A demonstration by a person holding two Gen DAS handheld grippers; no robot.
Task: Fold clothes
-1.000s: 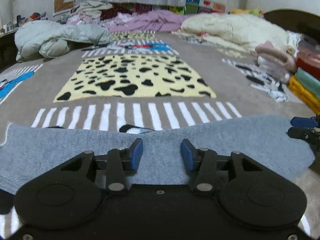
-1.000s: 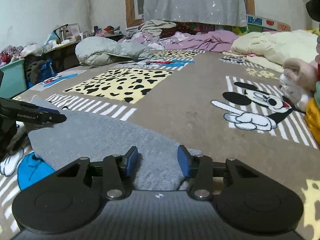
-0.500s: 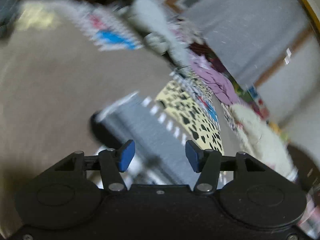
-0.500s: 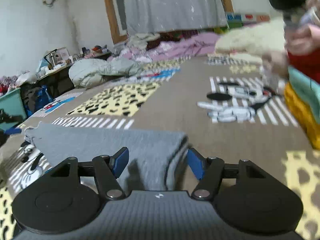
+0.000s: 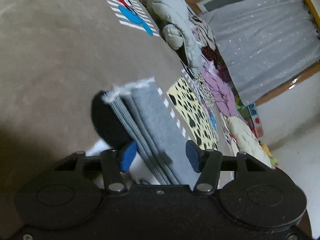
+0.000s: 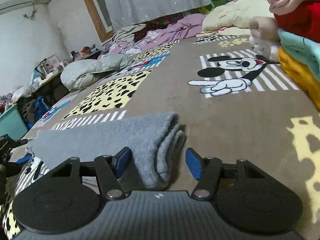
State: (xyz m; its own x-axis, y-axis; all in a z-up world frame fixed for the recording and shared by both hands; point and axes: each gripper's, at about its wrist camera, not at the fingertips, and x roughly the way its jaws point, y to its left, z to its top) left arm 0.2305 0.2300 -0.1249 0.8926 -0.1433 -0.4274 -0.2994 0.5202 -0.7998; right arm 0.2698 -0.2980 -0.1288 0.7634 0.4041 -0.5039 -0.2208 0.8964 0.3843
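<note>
A folded grey knit garment (image 6: 112, 134) lies across the brown printed blanket (image 6: 220, 108). My right gripper (image 6: 158, 165) sits low at its rounded right end. The fold lies between the blue pads, with a gap on the right side, and the jaws are closing. In the left wrist view the picture is rolled steeply. The garment's layered left edge (image 5: 152, 120) runs between the pads of my left gripper (image 5: 160, 157). Those pads stand apart from the cloth and are closing. The left gripper's black fingers (image 6: 12, 144) show at the far left of the right wrist view.
A stack of folded clothes (image 6: 300, 64) in red, teal and mustard stands at the right. A pale green puffy jacket (image 6: 90, 72), purple bedding (image 6: 180, 28) and a cream duvet (image 6: 230, 14) lie at the back. A teal bin (image 6: 10, 120) sits left of the bed.
The left gripper has rolled hard and slid to the garment's left end. The right gripper has shifted to the garment's right fold. Both pairs of jaws stand wider than a second ago.
</note>
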